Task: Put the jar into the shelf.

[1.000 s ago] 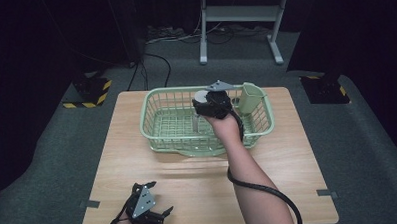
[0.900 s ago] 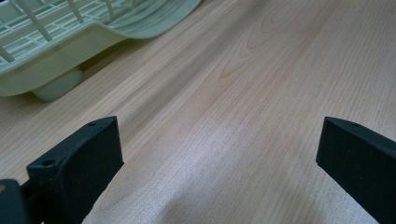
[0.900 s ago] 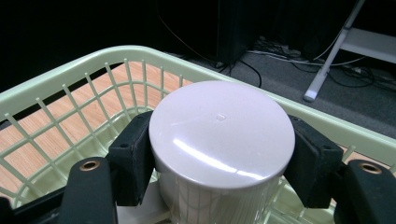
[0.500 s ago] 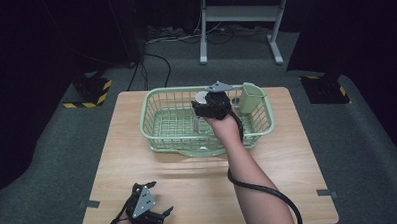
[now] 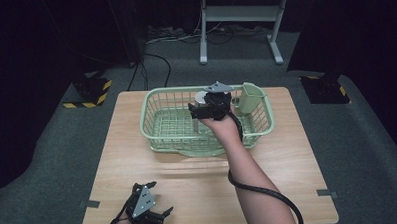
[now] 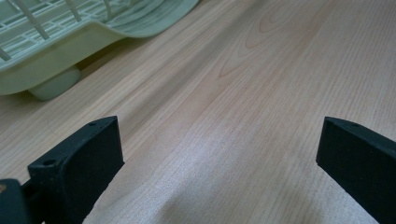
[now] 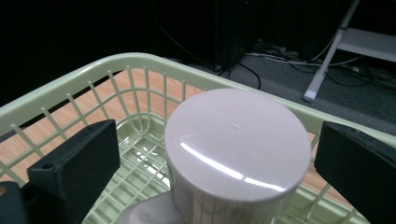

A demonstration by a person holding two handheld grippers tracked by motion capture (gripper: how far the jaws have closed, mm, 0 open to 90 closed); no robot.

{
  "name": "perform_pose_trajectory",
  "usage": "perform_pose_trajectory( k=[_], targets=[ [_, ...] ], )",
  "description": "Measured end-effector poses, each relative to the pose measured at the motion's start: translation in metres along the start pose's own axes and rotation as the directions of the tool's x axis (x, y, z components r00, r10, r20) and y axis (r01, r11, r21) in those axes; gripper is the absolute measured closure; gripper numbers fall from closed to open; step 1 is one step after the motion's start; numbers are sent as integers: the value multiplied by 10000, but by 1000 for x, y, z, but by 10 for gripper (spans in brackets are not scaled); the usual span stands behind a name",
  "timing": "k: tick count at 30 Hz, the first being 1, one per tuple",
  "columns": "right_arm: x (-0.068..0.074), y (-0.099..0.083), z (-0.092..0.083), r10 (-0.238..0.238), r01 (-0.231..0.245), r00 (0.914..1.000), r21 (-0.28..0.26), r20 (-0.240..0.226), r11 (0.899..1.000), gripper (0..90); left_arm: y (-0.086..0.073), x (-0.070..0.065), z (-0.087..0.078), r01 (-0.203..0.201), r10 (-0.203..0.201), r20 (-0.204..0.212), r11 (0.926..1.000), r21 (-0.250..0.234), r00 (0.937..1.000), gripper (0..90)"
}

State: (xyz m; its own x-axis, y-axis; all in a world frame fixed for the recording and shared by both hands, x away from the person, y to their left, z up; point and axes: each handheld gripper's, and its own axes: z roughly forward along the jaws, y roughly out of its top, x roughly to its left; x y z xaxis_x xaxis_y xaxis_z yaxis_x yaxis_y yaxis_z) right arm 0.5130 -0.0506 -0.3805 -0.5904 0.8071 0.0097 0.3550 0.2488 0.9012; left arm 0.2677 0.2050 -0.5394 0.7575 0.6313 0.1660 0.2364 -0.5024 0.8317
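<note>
Pale wooden table on grey carpet, dark room around.

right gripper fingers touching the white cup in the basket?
Apart. The right gripper view shows both fingers of the right gripper standing clear of the white cup, gaps on each side.

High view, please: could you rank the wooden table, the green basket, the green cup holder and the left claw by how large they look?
1. Wooden table, largest.
2. Green basket.
3. Left claw and green cup holder: they look alike in size, and the claw sits nearer the camera, so I would not rank them.
</note>
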Motion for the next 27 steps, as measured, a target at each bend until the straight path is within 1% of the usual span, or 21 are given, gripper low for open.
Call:
perform_pose_trajectory(
  k=[5,9,11,16,19,27],
  targets=[
    [2,2,-10,-77,75,9999,-312,-90,9995,0,0,0,0,7,-7,-22,10000,28,10000,7],
    [3,2,-15,-74,70,9999,-434,-98,9990,0,0,0,0,-1,1,-50,10000,22,10000,7],
    [2,1,-19,-94,89,9999,-584,-86,9983,0,0,0,0,33,-33,-59,10000,26,10000,7],
    [2,-1,-27,13,-25,9999,-705,-167,9975,0,0,0,0,20,-20,-85,10000,20,10000,7],
    [2,-2,-30,2,-16,9998,-754,-192,9972,0,0,-1,0,16,-16,-93,10000,31,10000,7],
    [5,-8,-46,-37,4,9994,-949,-350,9955,0,0,0,1,78,-78,-133,10000,54,9999,7]
  ],
)
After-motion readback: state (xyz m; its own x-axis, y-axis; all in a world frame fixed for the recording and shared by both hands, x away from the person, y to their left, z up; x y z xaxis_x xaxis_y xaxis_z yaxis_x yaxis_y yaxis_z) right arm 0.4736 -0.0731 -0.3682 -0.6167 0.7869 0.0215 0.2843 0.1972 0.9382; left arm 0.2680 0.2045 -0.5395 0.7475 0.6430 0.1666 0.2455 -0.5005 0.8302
